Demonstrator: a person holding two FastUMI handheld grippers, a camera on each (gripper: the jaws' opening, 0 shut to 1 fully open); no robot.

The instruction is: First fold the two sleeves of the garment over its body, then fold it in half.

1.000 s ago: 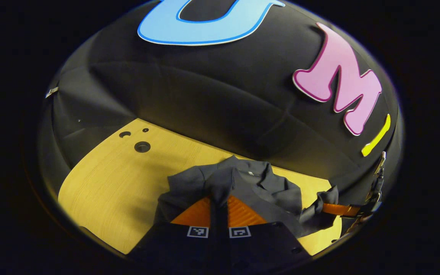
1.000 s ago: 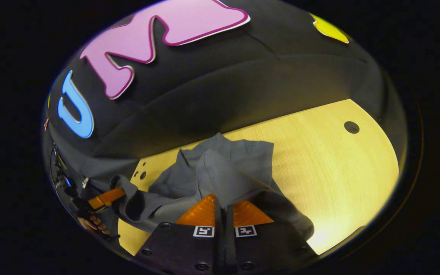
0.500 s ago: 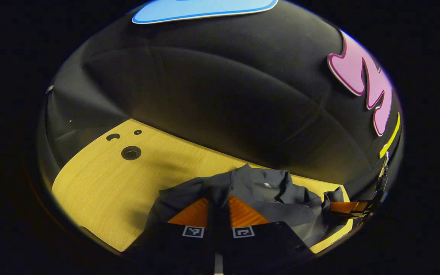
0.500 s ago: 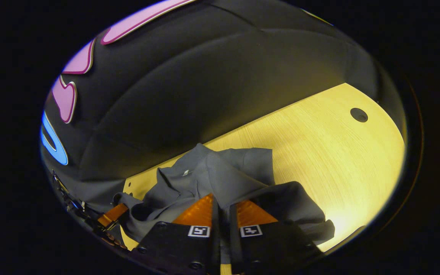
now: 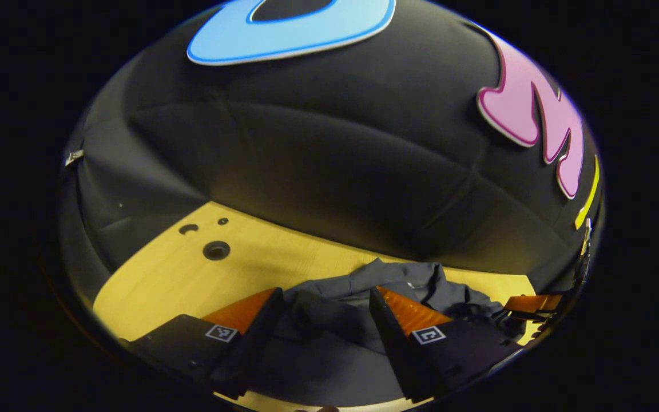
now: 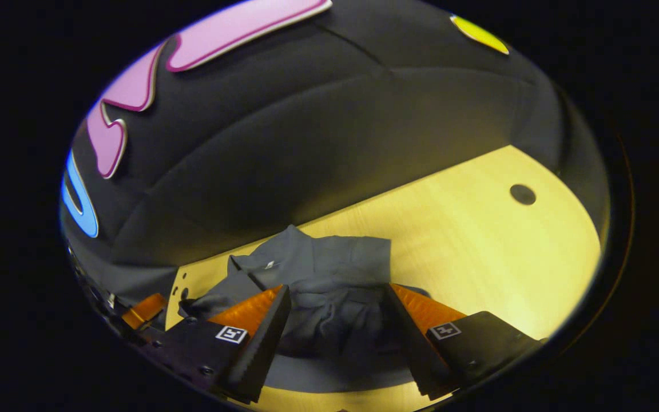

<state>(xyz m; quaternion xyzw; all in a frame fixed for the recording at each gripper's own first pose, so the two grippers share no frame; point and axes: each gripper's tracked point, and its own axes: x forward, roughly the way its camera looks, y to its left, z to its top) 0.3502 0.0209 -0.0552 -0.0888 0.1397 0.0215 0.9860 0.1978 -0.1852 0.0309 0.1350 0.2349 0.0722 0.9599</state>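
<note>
- In the left gripper view, our left gripper [image 5: 322, 300] stands wide, its two fingers spread far apart at the bottom of the view and pressing on nothing.
- The dark grey garment [image 5: 358, 312] lies bunched on the wooden table [image 5: 163, 274], directly ahead of this gripper and reaching back into the gap between the fingers.
- We see the collar [image 5: 415, 280] at the far end of the heap, ahead and a little to the right of the right-hand finger [image 5: 407, 309].
- To the left and farther ahead, three round holes [image 5: 215, 250] sit in the tabletop, well apart from the cloth.
- At the far right edge we see the fingers of the other gripper [image 5: 530, 303] just beside the garment's edge; from here we cannot tell how wide they stand.
- In the right gripper view, our right gripper [image 6: 335, 294] is also wide, holding nothing, with the garment [image 6: 324, 280] lying crumpled between and ahead of its fingers.
- The cloth rests flat on the table [image 6: 478, 252]; its collar end points ahead and to the left of the tool.
- One round hole [image 6: 522, 194] sits far ahead to the right, well apart from the cloth.
- At the lower left edge a finger of the other gripper [image 6: 143, 309] shows near the garment's far side.
</note>
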